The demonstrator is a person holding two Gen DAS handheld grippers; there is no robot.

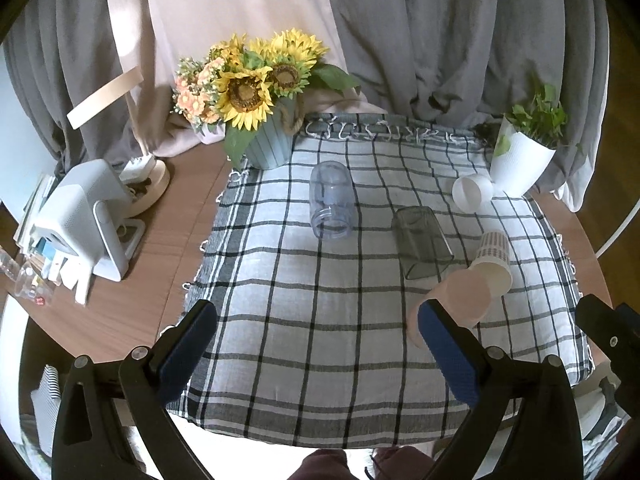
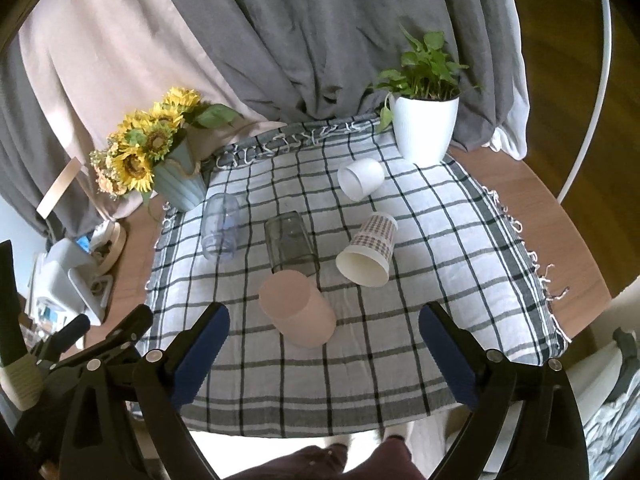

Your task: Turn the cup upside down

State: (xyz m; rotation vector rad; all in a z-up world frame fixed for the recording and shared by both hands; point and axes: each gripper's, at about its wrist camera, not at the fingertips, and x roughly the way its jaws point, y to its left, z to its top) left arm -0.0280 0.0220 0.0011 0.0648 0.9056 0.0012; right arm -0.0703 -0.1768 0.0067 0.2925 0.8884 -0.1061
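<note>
two handheld grippers hover over the near edge of a round wooden table covered by a grey and white checked cloth. five cups lie on their sides on the cloth.

the left gripper has its two blue-padded fingers spread wide apart, with nothing between them and nothing gripped. its right finger sits in front of a pink cup in the left wrist view, but whether it touches the cup cannot be told.

the right gripper is also spread wide, its blue-padded fingers holding nothing. the pink cup lies just beyond the gap between them, closer to the left finger and apart from both.

just behind the pink cup lies a smoky grey see-through cup, its open end toward the grippers; the two look to be touching or nearly so. to the left of it lies a clear bluish plastic cup. to the right lies a paper cup with a checked pattern, its open mouth facing the viewer. further back lies a plain white cup, just in front of a white pot with a green plant.

at the back left corner of the cloth stands a pale blue pot of sunflowers. grey and beige curtains hang behind the table. on the bare wood to the left stands a white device among small clutter.
</note>
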